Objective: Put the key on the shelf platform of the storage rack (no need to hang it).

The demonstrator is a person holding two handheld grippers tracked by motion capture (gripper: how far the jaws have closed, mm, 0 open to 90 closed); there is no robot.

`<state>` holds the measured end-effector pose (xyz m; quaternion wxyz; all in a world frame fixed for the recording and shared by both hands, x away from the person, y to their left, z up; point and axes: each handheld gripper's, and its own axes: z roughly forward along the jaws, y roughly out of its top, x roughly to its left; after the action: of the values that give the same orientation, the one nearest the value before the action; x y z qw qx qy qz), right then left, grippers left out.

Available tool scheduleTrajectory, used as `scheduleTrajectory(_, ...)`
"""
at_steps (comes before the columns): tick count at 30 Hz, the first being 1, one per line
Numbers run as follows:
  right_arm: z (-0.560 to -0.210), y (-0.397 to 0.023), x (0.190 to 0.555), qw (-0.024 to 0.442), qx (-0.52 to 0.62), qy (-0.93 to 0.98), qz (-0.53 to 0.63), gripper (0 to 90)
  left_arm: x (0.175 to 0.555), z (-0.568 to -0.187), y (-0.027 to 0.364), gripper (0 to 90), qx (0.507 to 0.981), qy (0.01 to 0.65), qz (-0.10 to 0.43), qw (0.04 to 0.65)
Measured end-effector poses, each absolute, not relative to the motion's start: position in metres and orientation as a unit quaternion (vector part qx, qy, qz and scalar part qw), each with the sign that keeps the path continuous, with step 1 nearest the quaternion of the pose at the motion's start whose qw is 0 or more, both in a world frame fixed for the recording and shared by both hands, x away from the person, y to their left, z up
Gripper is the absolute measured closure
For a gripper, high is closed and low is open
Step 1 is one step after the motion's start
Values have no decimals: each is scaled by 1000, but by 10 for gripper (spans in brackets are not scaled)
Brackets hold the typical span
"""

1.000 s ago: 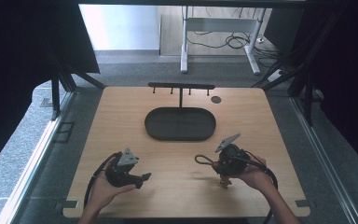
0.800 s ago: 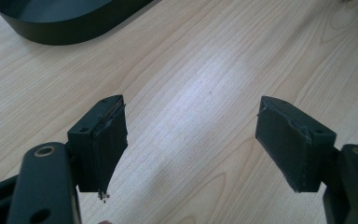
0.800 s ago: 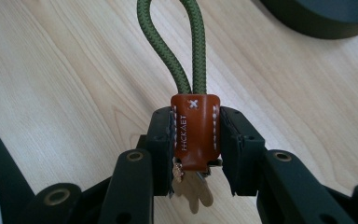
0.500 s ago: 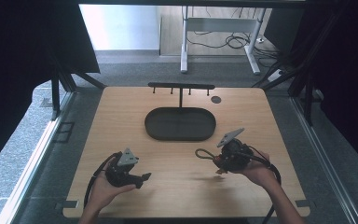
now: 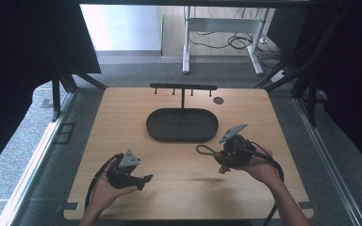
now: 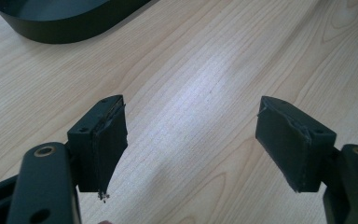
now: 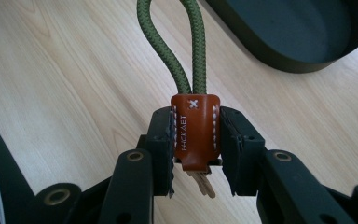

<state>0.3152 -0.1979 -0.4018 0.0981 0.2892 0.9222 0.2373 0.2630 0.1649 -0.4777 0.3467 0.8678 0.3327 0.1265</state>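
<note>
A key fob with a brown leather tab (image 7: 195,130), a green rope loop (image 7: 186,51) and a key (image 7: 205,184) hangs in my right gripper (image 7: 196,135). The jaws are shut on the tab's sides. In the high view the right gripper (image 5: 220,159) is held just above the table's right half, with the rope loop (image 5: 205,150) pointing left toward the middle. My left gripper (image 5: 147,181) rests at the front left, held by a hand. In its own view the left gripper (image 6: 191,135) stands open over bare wood, with nothing between the pads.
A black oval tray (image 5: 181,138) lies empty at the table's centre, also seen as the tray (image 6: 65,28) and the tray (image 7: 298,32). Behind it stands a black rack with hooks (image 5: 183,87). A small dark disc (image 5: 218,100) lies at the back right.
My right gripper has risen slightly and tilted, carrying the key fob a little farther from the front edge. The left gripper has stayed put.
</note>
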Motion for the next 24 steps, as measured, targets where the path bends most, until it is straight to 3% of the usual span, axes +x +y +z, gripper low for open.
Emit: scheduleTrajectory(24, -377, -185, 339, 95, 292, 915, 263, 675, 265, -481, 165, 253, 869, 335, 121, 343)
